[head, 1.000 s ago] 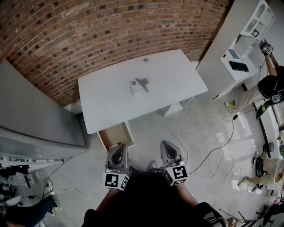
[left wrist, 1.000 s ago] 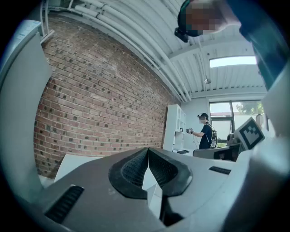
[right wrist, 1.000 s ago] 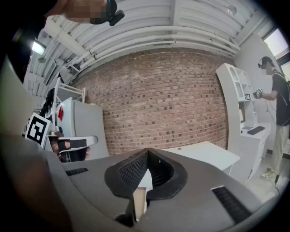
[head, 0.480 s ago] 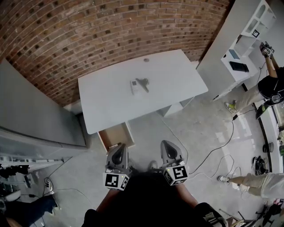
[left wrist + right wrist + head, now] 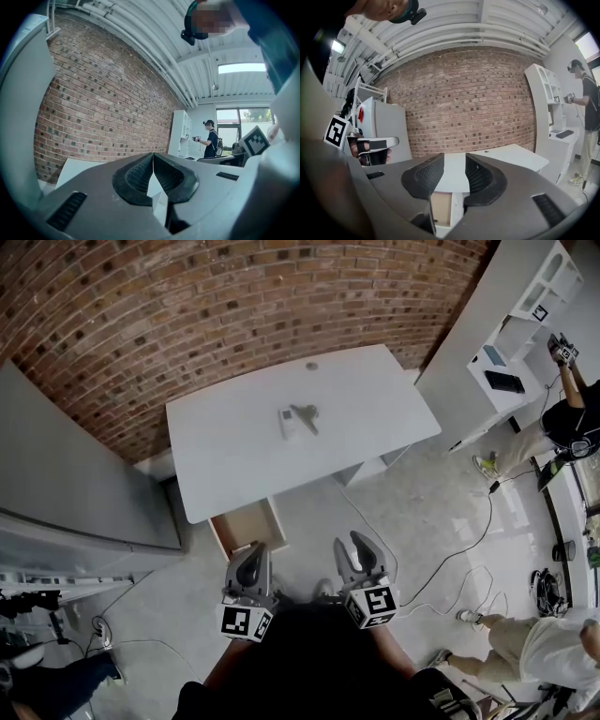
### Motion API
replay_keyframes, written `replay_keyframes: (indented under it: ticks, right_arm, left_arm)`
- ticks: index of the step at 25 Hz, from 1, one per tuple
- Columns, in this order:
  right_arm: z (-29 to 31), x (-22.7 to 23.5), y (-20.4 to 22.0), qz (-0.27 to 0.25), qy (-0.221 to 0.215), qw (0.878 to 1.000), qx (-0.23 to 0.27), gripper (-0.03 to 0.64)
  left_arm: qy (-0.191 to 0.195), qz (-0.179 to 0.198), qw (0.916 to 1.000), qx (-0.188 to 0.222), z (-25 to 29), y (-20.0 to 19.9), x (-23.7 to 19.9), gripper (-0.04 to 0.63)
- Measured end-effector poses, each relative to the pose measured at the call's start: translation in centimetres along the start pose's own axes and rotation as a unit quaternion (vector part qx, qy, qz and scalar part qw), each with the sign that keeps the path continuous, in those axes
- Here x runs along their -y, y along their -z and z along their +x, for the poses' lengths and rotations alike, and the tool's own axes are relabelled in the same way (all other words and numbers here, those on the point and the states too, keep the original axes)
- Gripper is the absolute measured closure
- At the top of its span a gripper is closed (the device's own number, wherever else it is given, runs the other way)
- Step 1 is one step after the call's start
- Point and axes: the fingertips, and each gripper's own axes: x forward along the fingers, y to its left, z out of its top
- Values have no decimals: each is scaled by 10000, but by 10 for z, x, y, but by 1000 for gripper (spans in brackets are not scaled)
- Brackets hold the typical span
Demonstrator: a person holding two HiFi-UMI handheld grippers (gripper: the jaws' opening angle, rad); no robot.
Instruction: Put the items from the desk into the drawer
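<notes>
Left gripper [image 5: 255,552] jaws pressing together, right gripper [image 5: 350,541] jaws just opening, standing spread and empty, items [image 5: 298,418] lying mid-counter [image 5: 375,399], drawer [image 5: 246,526] hanging open under its near-left edge.

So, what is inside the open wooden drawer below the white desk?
The open wooden drawer shows only a bare light-brown bottom, no items. Its rear part is covered by the white rectangular desk top.
</notes>
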Motion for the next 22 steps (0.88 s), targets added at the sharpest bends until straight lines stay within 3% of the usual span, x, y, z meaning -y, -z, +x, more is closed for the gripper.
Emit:
replay_keyframes:
  ticks: [14,22]
  right_arm:
    - [42,-53,8,-67,186,9997,-145,502]
    - [75,-57,11,-151,106,9994,-308,502]
  left_arm:
    - [166,-123,9998,-38,-22,3,-67,591]
    - [-37,-213,9997,-88,-17,7,-95,591]
